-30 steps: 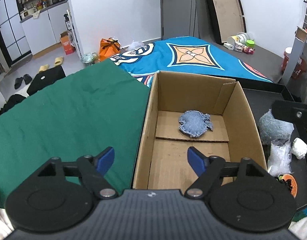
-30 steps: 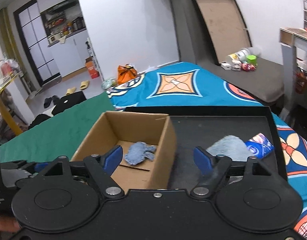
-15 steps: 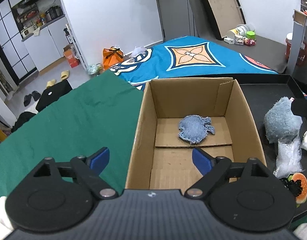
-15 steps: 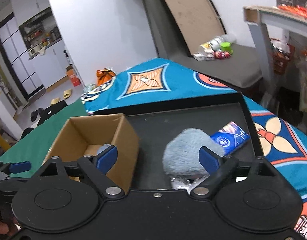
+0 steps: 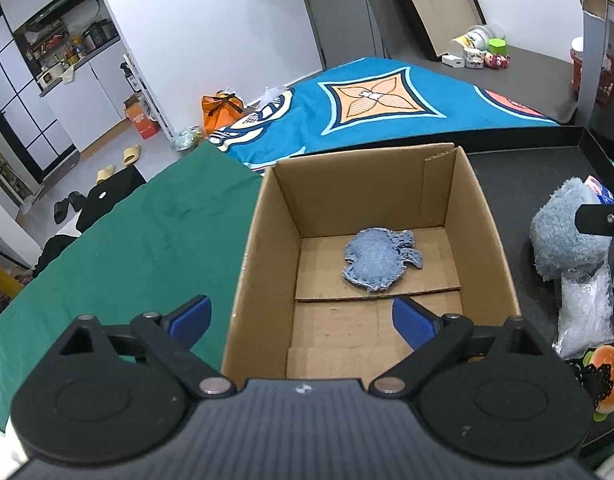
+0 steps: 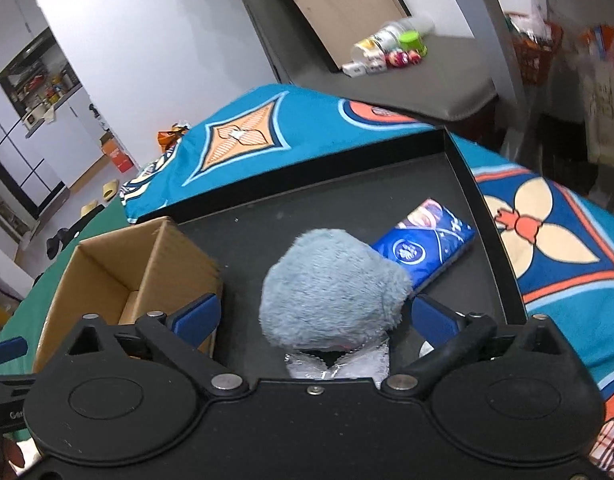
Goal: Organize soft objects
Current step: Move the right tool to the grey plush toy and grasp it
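Note:
A fluffy grey-blue plush (image 6: 331, 288) lies on the black tray (image 6: 347, 196), right of an open cardboard box (image 5: 267, 240). My right gripper (image 6: 314, 317) hovers over the plush, which sits between the opening jaws without either pad pressing on it. A blue denim soft piece (image 5: 377, 262) rests on the box floor. My left gripper (image 5: 301, 318) hangs over the box's near end, its jaws opening with nothing held. In the left wrist view the plush (image 5: 563, 236) shows at the right, partly behind a black finger of the right gripper.
A blue tissue pack (image 6: 427, 244) lies just behind the plush. A clear plastic bag (image 5: 585, 312) and a burger toy (image 5: 605, 364) lie near the tray's front. Green cloth (image 5: 127, 240) covers the surface left of the box; a blue patterned blanket (image 5: 367, 108) lies behind.
Both grippers' jaws have spread wider. The right gripper has swung from the box towards the plush and come down closer to it. The left gripper has shifted a little over the box.

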{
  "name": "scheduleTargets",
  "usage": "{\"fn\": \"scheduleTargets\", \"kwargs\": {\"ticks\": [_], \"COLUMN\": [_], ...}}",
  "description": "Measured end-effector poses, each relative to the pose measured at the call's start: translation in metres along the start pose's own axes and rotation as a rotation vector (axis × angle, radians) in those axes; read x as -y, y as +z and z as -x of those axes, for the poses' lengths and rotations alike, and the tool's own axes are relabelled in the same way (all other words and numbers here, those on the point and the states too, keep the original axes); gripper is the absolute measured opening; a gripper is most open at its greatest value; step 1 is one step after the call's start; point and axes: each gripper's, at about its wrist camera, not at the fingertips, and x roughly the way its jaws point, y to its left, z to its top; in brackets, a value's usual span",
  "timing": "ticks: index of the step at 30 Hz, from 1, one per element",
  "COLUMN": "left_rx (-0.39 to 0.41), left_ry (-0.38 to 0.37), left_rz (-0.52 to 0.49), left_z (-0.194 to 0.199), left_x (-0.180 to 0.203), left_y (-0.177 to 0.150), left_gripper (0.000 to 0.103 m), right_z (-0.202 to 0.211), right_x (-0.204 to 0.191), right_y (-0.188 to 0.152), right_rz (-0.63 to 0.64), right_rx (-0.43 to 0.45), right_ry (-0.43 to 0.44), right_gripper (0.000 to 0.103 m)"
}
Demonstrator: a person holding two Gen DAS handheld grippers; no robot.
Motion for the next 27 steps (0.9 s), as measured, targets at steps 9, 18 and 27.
{"fn": "scheduleTargets", "kwargs": {"ticks": [9, 18, 27], "left_rx": [-0.005, -0.008, -0.004], "left_ry": [0.005, -0.009, -0.015], "left_rz": [-0.036, -0.037, -0.012], "left_z": [-0.006, -0.006, -0.005], "left_x": [0.013, 0.015, 0.01], "left_y": [0.004, 0.005, 0.005], "left_gripper": [0.097, 0.097, 0.097], "right_z": [-0.02, -0.039, -0.03], "right_x": [0.015, 0.01, 0.013], "right_y": [0.002, 0.002, 0.0], "right_rz": [-0.082, -0.133, -0.11], "right_rx": [-0.049, -0.097, -0.073], "right_ry": [0.009, 0.019, -0.006], "right_gripper": [0.103, 0.098, 0.069]}}
